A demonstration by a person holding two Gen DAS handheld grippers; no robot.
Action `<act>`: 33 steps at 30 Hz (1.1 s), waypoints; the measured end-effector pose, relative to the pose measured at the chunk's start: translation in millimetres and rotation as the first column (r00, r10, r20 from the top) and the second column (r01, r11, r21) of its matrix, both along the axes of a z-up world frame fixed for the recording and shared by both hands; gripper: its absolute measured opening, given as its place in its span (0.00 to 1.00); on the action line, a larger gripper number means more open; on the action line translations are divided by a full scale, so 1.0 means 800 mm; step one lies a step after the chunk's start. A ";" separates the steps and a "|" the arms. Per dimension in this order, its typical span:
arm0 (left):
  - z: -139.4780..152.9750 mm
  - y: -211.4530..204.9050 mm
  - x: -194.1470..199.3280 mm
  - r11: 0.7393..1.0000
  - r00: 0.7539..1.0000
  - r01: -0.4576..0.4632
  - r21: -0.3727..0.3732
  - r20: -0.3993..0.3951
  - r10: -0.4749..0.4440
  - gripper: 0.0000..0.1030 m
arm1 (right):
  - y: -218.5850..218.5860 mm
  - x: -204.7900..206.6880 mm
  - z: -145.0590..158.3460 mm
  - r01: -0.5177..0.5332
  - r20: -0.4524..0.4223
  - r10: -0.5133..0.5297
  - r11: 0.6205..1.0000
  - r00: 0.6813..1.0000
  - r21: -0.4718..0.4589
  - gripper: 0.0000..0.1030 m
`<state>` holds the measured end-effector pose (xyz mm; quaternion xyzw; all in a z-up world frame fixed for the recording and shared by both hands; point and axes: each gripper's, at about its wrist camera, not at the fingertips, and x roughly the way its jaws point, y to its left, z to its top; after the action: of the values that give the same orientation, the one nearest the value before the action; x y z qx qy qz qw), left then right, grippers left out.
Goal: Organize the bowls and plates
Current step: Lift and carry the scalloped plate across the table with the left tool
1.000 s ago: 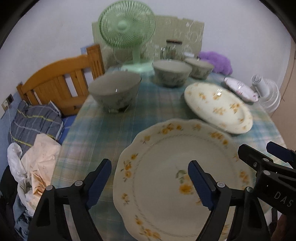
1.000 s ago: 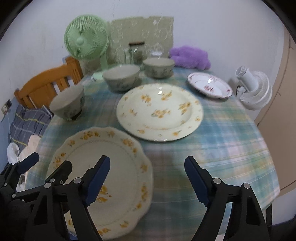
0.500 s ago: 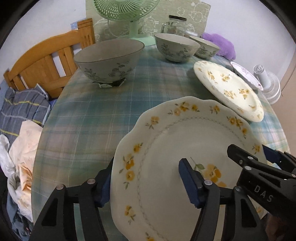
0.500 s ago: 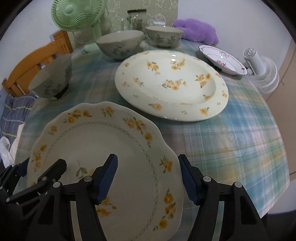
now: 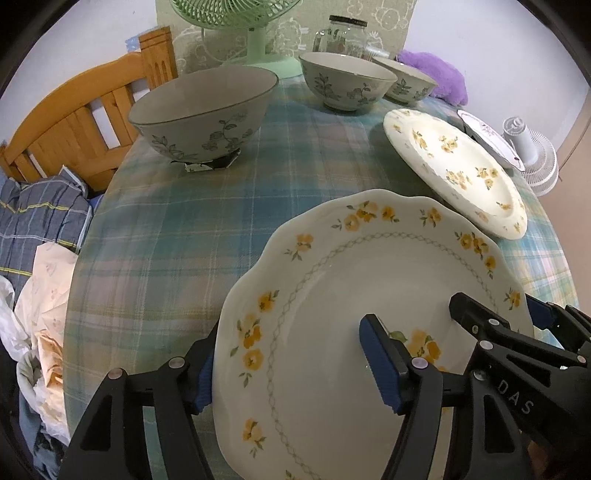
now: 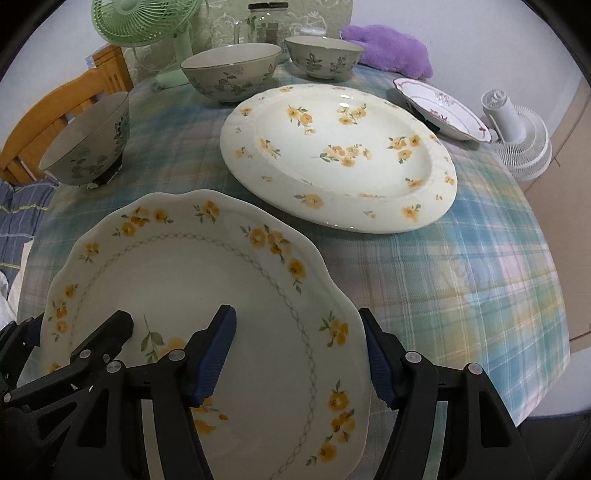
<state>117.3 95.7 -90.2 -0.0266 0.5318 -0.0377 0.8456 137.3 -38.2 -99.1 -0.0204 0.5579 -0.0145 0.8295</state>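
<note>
1. Step in hand: both tools straddle opposite rims of the scalloped plate (image 5: 369,317) at the near edge of the tabletop (image 5: 177,236)
2. Left tool (image 5: 295,373) is opening slightly, its pads astride the left rim; right tool (image 6: 299,358) part-open astride the right rim, no clamp visible
3. Next: pinch both rims, lift level
4. The round plate (image 6: 340,155) beyond is the likely stack; bowls (image 5: 203,110) lie farther off, clear of the path

L tool (image 5: 291,365) astride scalloped plate (image 5: 369,295) rim, jaws opening.

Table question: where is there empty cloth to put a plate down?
The biggest bare patch of tablecloth is right of the scalloped plate, below the round yellow-flowered plate. Another lies between the nearest bowl and the scalloped plate. The far edge is crowded: two bowls, jar, fan, pink-flowered plate.
</note>
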 end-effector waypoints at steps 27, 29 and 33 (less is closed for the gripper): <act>0.063 -0.046 0.013 0.999 0.997 -0.051 0.011 0.062 0.051 0.67 | -0.046 0.021 0.066 -0.041 0.074 0.040 0.999 0.996 0.023 0.68; 0.068 -0.056 0.014 0.997 0.995 -0.072 0.010 0.074 0.071 0.67 | -0.055 0.024 0.069 -0.066 0.079 0.064 0.998 0.995 0.022 0.68; 0.072 -0.081 0.016 0.996 0.993 -0.094 0.011 0.078 0.093 0.67 | -0.079 0.030 0.073 -0.095 0.086 0.093 0.995 0.992 0.016 0.68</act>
<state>130.2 30.8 -32.4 -0.0439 0.4969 0.0047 0.8667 161.7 -101.6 -40.7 -0.0375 0.5206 0.0295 0.8525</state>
